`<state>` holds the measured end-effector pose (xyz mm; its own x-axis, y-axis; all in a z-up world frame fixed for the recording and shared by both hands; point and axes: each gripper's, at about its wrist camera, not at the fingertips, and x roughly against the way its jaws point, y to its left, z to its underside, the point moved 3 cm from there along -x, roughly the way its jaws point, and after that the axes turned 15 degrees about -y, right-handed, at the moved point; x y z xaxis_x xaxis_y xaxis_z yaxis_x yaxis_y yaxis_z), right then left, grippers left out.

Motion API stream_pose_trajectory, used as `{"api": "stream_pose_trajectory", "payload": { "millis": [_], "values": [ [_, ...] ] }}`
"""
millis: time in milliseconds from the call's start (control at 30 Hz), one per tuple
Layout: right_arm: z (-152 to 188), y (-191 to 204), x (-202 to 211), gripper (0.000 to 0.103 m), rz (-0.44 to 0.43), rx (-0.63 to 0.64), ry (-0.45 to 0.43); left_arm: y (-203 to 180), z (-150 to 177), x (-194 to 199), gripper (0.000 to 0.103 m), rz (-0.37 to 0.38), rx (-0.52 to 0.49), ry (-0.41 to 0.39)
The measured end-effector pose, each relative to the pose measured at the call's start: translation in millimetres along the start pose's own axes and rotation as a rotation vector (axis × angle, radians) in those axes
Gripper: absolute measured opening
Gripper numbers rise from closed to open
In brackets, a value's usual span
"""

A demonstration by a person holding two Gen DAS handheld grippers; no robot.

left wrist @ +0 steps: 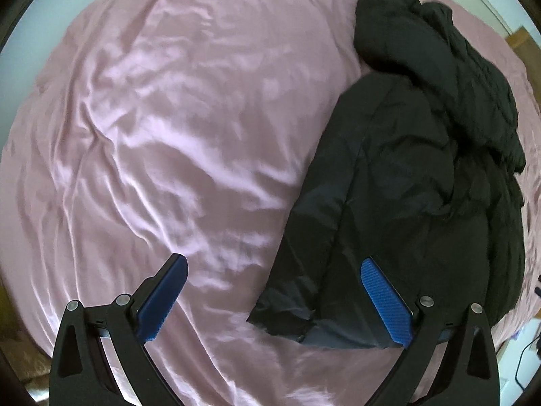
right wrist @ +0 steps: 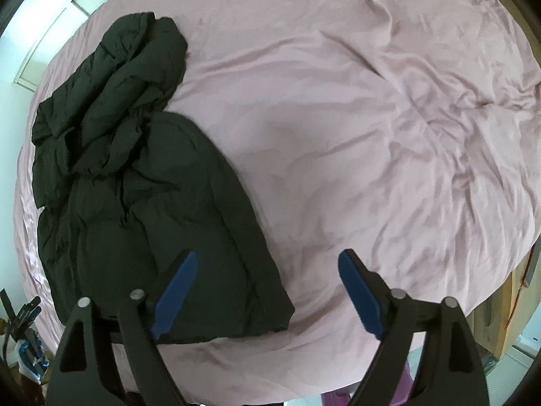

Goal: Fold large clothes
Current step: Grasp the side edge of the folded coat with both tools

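A large black padded jacket lies crumpled on a pink bedsheet, its upper part bunched toward the far side. In the left wrist view it fills the right side. My left gripper is open and empty, hovering above the jacket's near hem and the sheet. In the right wrist view the jacket lies at the left. My right gripper is open and empty, above the jacket's near right corner and the bare sheet.
The wrinkled pink sheet covers the whole bed. A white wall and door frame stand beyond the bed's far left. Wooden furniture stands off the bed's right edge. Small clutter sits at the lower left.
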<state>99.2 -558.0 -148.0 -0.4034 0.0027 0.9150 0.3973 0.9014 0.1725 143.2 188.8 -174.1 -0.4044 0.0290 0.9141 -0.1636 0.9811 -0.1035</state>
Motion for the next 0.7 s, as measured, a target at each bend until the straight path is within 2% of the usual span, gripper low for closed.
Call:
{"api": "stream_pose_trajectory", "payload": {
  "millis": [100,333,700],
  "values": [
    [7,-1,-3,0.09,-0.001,-0.002,0.018,-1,2,-8,0.101,0.027,-0.002,0.019],
    [9,-3,-5,0.095,-0.037,-0.002,0.025,-16,5,-35,0.101,0.159,0.012,0.08],
    [12,10,-28,0.099,-0.121,0.021,0.077,-21,-1,-65,0.101,0.204,0.014,0.128]
  ]
}}
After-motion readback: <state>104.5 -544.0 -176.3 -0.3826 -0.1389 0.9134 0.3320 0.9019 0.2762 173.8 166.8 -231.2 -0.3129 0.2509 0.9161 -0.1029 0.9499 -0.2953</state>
